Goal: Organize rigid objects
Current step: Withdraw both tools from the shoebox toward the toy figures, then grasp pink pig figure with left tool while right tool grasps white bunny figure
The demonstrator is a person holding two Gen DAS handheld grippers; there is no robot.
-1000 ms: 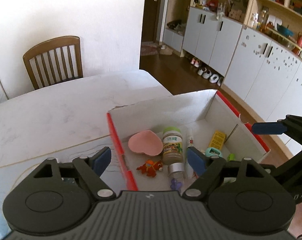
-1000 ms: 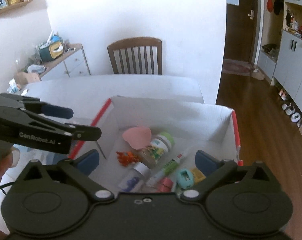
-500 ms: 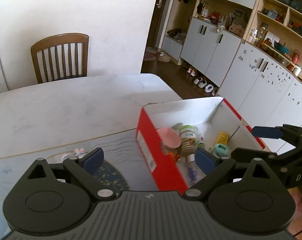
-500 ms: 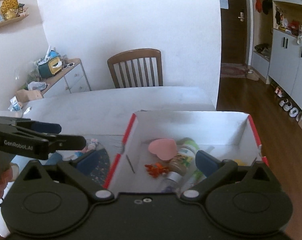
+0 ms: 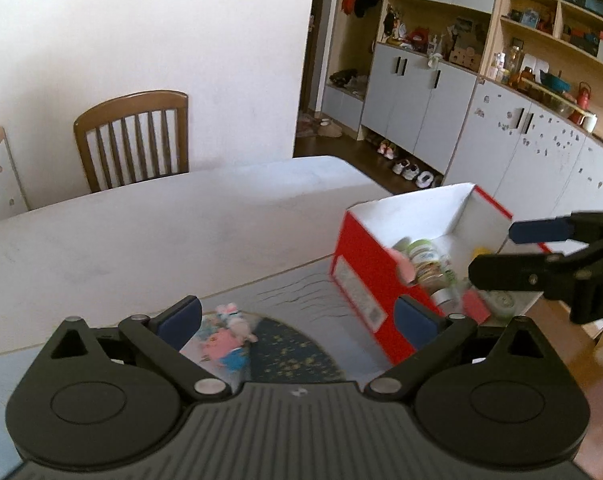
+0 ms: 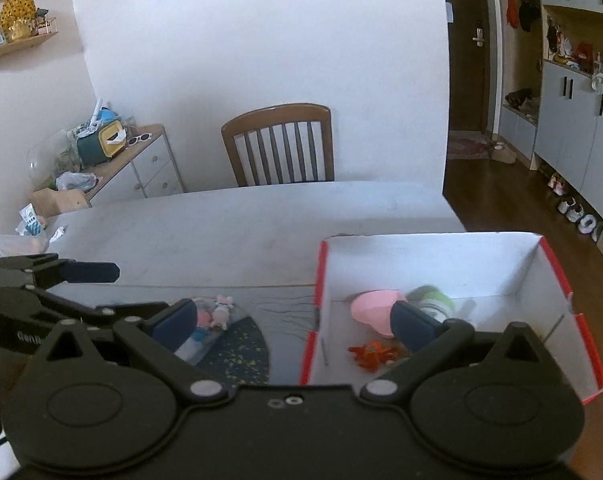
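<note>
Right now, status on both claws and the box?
Left claw open, empty. Right claw open, empty. Red box loaded. Small figurines on table outside box.

Chair: a brown wooden slat-back chair point(image 5: 135, 136) stands past the far edge of my pale white counter point(image 5: 149, 228), against the plain white wall point(image 6: 261, 40).
Cabinets: grey cupboard doors with black handles point(image 5: 417, 100) run along the right of the room, with open wooden shelves point(image 5: 557, 44) of clutter above.
Floor: dark wooden floor point(image 6: 513, 204), with pairs of shoes point(image 5: 409, 168) lined up at the cabinet foot.
Sideboard: a low wooden-topped drawer unit point(image 6: 149, 168) to the left carries a green box point(image 6: 99, 142) and sunglasses point(image 6: 138, 139).
</note>
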